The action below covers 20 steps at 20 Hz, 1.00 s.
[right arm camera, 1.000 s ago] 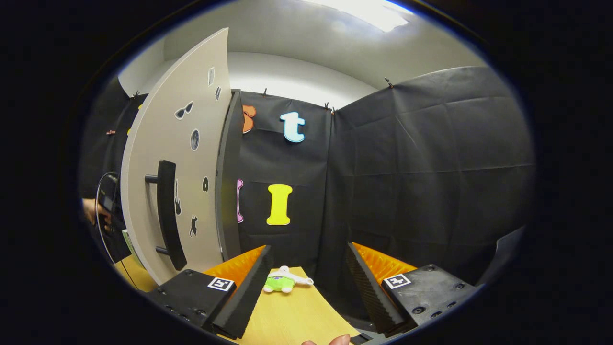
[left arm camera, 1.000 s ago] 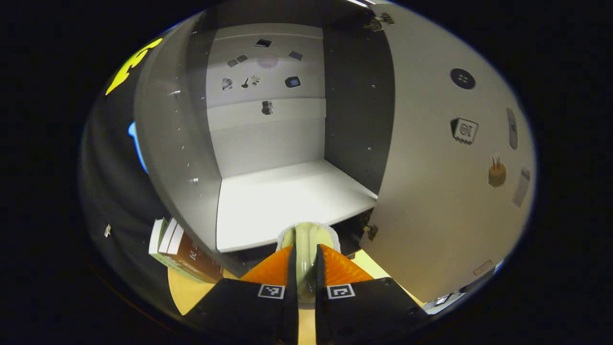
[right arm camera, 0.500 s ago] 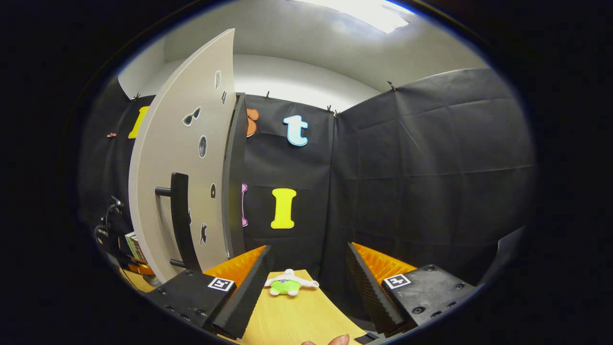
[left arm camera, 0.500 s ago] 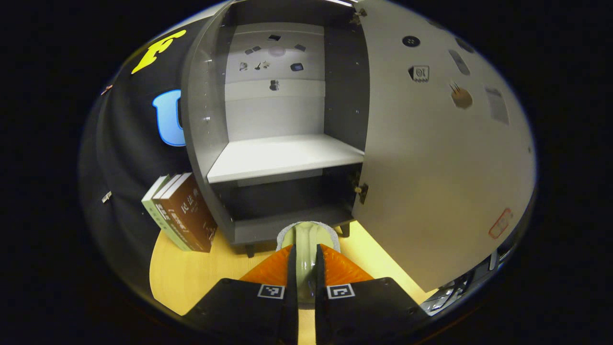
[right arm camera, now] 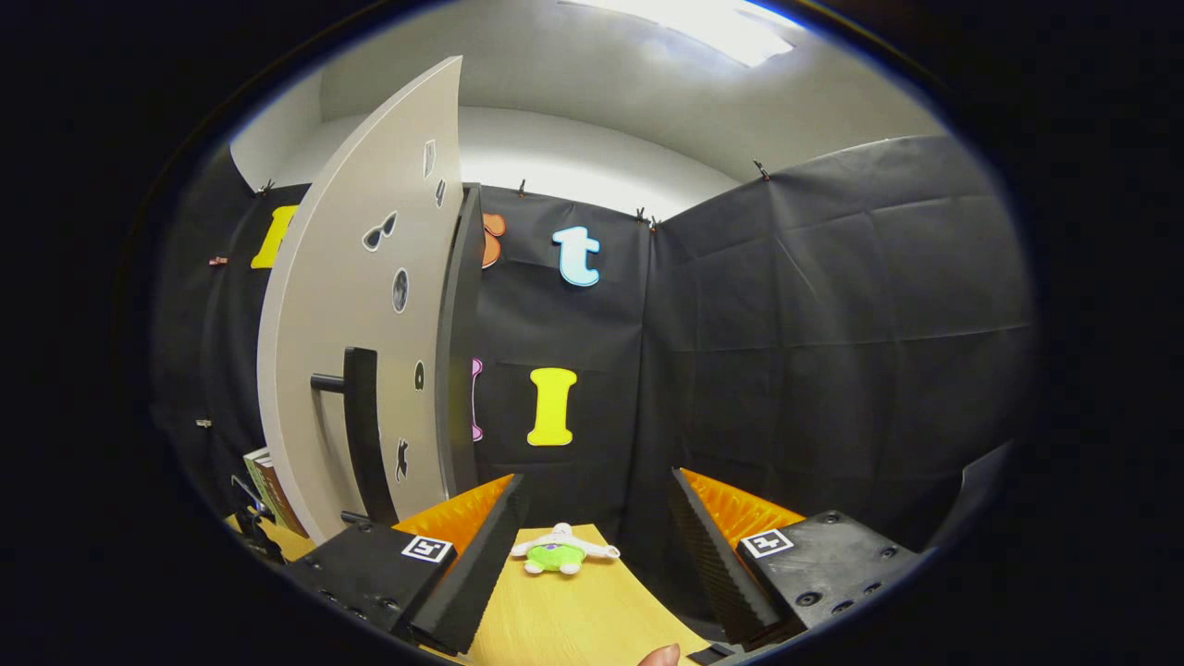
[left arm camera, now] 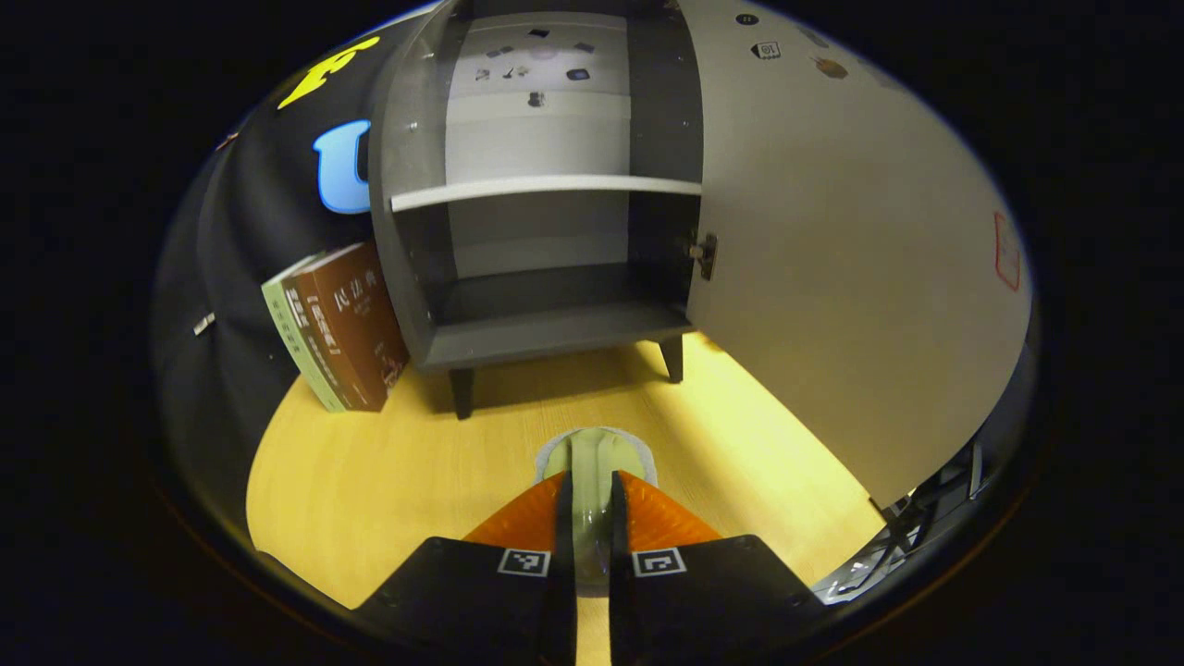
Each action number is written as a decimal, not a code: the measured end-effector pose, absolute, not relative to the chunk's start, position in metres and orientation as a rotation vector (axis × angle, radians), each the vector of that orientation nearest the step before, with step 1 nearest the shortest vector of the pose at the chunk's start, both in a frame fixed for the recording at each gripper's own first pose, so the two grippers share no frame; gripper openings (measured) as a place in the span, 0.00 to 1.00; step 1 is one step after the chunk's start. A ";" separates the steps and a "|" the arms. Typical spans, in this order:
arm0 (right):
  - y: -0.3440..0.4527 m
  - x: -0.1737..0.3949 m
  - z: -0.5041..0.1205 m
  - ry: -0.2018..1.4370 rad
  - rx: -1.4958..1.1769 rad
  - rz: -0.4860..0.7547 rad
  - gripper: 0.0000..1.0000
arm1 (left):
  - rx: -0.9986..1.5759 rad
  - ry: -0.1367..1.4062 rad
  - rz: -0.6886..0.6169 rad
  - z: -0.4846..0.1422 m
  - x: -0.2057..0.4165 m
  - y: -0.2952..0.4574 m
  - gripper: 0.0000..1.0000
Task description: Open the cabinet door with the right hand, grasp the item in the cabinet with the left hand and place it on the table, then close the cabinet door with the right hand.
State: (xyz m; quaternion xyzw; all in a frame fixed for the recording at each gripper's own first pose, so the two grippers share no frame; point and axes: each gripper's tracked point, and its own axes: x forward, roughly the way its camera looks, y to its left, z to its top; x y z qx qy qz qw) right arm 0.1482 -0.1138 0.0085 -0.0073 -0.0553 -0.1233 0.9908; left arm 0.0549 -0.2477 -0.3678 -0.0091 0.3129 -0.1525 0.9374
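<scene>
Wooden table [left arm camera: 388, 481] lay at frame bottom, so the left gripper [left arm camera: 592, 504], clamped on the pale item [left arm camera: 592, 462], should lower gently before releasing.

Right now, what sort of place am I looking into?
Probably a staged recording booth, not a real home: black cloth walls, a small cabinet with its door open on a wooden table, and books beside it.

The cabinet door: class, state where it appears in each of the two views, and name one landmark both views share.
Left gripper view: the door swings open at right, inner face showing.
Right gripper view: the door stands left of centre, outer face with its handle.
Shared landmark: the books beside the cabinet.
</scene>
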 end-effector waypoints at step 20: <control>-0.114 0.140 0.006 -0.098 -0.048 -0.269 0.96 | 0.031 0.666 -0.265 -0.440 0.050 -0.244 0.57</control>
